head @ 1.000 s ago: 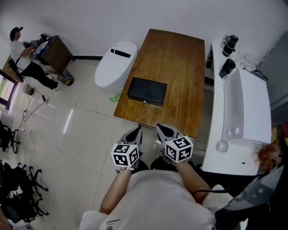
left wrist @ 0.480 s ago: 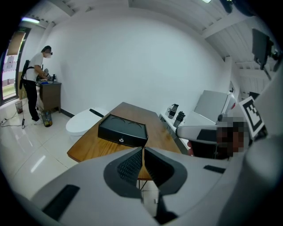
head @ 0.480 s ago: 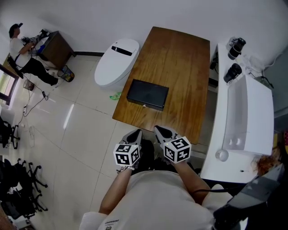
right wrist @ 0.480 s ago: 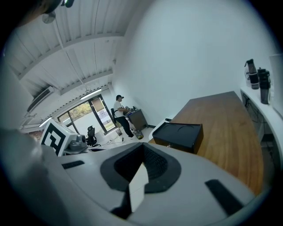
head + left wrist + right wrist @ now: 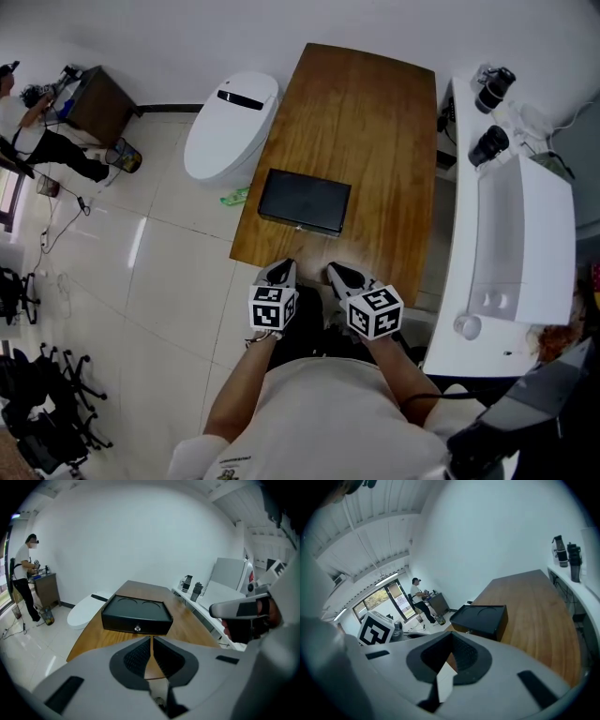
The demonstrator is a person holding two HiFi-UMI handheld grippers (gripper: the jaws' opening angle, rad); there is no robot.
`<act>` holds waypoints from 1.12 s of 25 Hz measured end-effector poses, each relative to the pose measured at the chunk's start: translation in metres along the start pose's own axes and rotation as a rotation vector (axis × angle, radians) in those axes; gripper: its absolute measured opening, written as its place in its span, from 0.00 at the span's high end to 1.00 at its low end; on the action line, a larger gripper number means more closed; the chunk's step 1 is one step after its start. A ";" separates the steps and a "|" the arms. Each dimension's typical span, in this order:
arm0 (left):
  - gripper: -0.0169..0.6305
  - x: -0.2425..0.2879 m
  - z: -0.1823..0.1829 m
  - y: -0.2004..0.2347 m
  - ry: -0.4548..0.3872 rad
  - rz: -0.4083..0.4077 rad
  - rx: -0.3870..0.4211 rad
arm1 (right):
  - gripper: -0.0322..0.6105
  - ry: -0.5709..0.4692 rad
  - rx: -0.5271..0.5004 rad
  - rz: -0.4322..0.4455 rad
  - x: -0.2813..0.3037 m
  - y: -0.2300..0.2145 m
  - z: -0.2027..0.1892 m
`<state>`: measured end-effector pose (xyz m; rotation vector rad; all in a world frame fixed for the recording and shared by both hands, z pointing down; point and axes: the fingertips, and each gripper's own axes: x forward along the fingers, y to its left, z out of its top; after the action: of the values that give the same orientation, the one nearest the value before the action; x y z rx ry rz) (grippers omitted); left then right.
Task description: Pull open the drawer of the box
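While both claws hang over the near edge of the wooden surface, I see the black box sitting on its near left part, at about 12 o'clock from the left claw and 11 o'clock from the right claw. Neither claw touches the box; bare wood lies between them and it. In the left gripper view the drawer faces me, flush with the box front, its small metal knob in the middle. The left claw is closed with nothing in it, its tips meeting. The right claw looks closed too, tips together and empty. A white rounded unit stands on the floor at 10 o'clock from the box, and a white counter runs along at 3 o'clock.
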<state>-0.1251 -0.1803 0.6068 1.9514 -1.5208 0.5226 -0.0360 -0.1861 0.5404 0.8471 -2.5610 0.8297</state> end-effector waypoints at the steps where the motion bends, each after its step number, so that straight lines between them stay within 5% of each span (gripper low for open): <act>1: 0.97 0.006 0.001 0.003 0.007 0.000 0.006 | 0.97 0.004 0.007 -0.006 0.003 -0.004 -0.001; 21: 0.96 0.082 -0.001 0.023 0.075 -0.008 0.057 | 0.97 0.018 0.088 -0.077 0.025 -0.038 -0.004; 28: 0.84 0.096 -0.004 0.033 0.090 0.016 0.035 | 0.97 0.031 0.105 -0.082 0.027 -0.040 -0.008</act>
<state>-0.1309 -0.2523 0.6774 1.9172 -1.4816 0.6397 -0.0312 -0.2196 0.5760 0.9556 -2.4571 0.9511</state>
